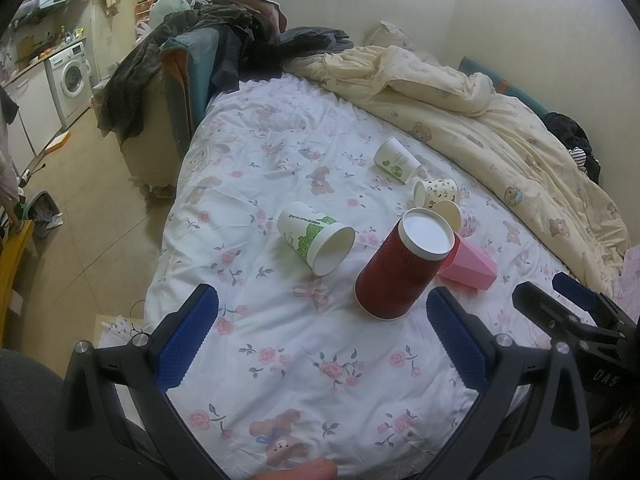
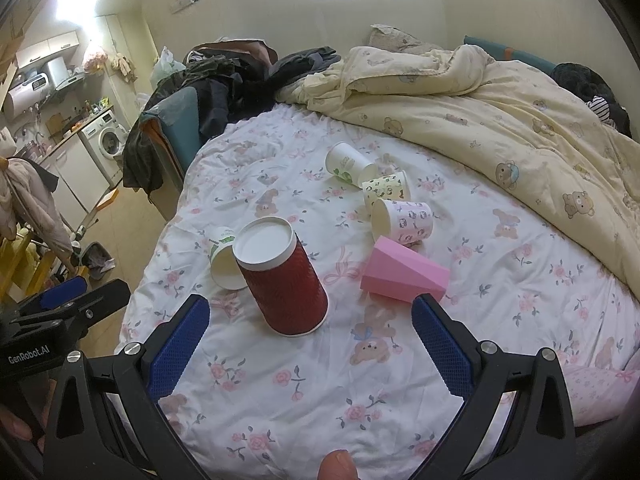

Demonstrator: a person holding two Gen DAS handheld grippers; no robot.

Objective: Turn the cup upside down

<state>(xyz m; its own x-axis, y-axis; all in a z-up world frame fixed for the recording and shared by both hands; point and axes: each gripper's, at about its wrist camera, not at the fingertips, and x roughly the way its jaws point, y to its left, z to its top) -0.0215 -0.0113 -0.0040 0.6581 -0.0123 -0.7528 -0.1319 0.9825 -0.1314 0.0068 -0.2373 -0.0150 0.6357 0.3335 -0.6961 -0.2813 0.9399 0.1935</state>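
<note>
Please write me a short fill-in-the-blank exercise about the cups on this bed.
1. The dark red ribbed paper cup stands with its mouth facing ____.
2. The pink faceted cup lies on its ____.
3. The jaws of the left gripper and right gripper are both ____.

Answers: down; side; open

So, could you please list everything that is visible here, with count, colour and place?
red cup: 1, dark red, upside down on the bed, nearest the grippers
pink cup: 1, pink, on its side, right of the red cup
paper cups: 4, white with prints, lying on their sides behind
bed sheet: 1, white with pink flowers
quilt: 1, pale yellow with bears, far side
washing machine: 1, white, far left
left gripper: open, blue pads
right gripper: open, blue pads
</note>
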